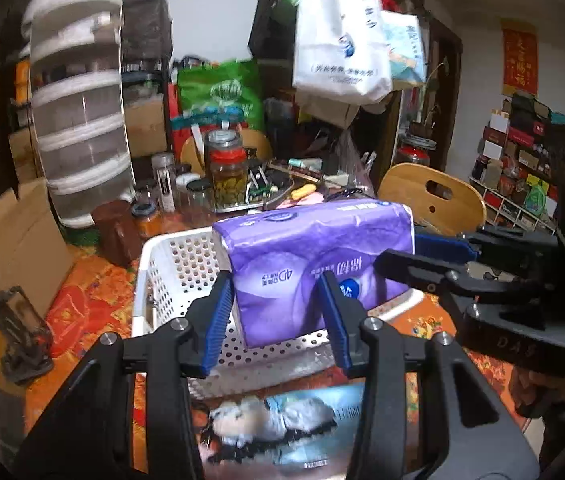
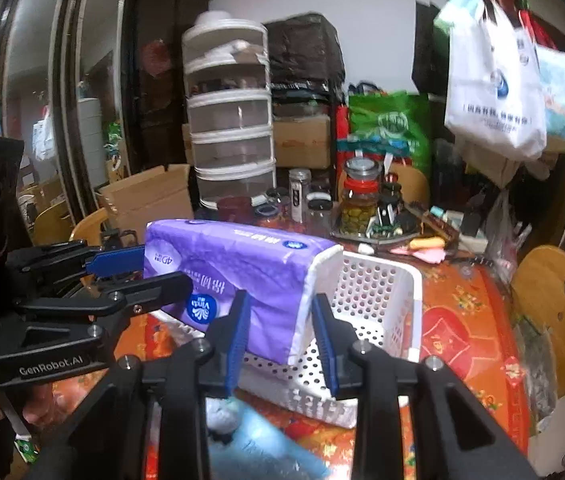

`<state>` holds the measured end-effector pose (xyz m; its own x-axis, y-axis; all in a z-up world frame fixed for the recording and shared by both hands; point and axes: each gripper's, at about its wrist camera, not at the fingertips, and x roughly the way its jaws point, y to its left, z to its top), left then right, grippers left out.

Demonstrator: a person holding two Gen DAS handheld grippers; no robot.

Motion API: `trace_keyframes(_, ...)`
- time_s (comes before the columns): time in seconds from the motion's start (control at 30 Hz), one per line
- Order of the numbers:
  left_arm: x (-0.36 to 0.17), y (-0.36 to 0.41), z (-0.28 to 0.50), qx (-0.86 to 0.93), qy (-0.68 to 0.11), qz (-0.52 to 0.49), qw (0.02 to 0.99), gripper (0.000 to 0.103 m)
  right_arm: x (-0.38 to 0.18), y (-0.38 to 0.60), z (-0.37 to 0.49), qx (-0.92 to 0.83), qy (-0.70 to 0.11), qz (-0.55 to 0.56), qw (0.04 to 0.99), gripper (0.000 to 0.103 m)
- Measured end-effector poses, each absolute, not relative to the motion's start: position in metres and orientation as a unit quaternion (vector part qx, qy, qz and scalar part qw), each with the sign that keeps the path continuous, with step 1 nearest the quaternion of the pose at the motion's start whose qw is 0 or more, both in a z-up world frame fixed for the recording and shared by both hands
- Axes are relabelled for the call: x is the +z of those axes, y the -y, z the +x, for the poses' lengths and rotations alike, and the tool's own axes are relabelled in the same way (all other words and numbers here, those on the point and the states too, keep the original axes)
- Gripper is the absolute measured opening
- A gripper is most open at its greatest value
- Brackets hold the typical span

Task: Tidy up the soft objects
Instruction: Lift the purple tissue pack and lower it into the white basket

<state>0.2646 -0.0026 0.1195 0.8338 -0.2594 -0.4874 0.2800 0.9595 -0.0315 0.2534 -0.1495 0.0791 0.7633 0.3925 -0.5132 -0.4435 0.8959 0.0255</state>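
Left wrist view: the left gripper (image 1: pixel 278 320) has its blue pads spread apart on either side of the near lower end of a purple tissue pack (image 1: pixel 314 264); whether the pads touch the wrapper cannot be told. The pack stands tilted in the white perforated basket (image 1: pixel 174 272), just ahead of the fingers, its print upside down, with "4D" readable. To the right, the right gripper (image 1: pixel 422 256) reaches the pack's far end, and its body bears faint letters "DAS". Below the fingers lies a pale blue packet (image 1: pixel 282 420), blurred. The basket's near rim sits right under the fingertips.

Right wrist view: the right gripper (image 2: pixel 282 332) straddles the pack's white end (image 2: pixel 314 304), pads apart, contact unclear. The wrapper shows "Vinda" and "4D". The left gripper (image 2: pixel 138 276), marked "GenRobot.AI", meets the pack's other end. Right of the fingers the basket's (image 2: pixel 378 292) interior lies open, with a red patterned tablecloth (image 2: pixel 462 320) beyond.
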Motion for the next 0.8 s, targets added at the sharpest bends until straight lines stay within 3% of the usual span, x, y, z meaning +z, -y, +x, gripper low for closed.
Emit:
trace_keyframes(0.3, 0.069, 0.0, 0.356, -0.117, -0.31, -0.012, 0.943, 0.042, 0.034, 0.142, 0.329, 0.202, -0.336, -0.039, 0.919, 0.03)
trace_keyframes(0.37, 0.053, 0.0, 0.365, -0.115, -0.324, -0.015, 0.939, 0.05, 0.027, 0.143, 0.333, 0.176, -0.339, -0.053, 0.923, 0.03)
trace_keyframes(0.47, 0.044, -0.014, 0.376, -0.101, -0.33, -0.042, 0.938, 0.08, 0.028, 0.154, 0.331, 0.154, -0.328, -0.053, 0.931, 0.032)
trace_keyframes(0.5, 0.042, -0.019, 0.375, -0.098, -0.328, -0.048, 0.938, 0.087, 0.028, 0.158, 0.33, 0.155, -0.326, -0.049, 0.931, 0.04)
trace_keyframes(0.6, 0.042, -0.031, 0.367, -0.076, -0.307, -0.033, 0.948, 0.089, 0.024, 0.168, 0.328, 0.152, -0.332, -0.047, 0.93, 0.064)
trace_keyframes(0.8, 0.045, -0.033, 0.345, -0.073, -0.299, 0.003, 0.952, 0.093, 0.02, 0.181, 0.316, 0.152, -0.335, -0.031, 0.929, 0.065)
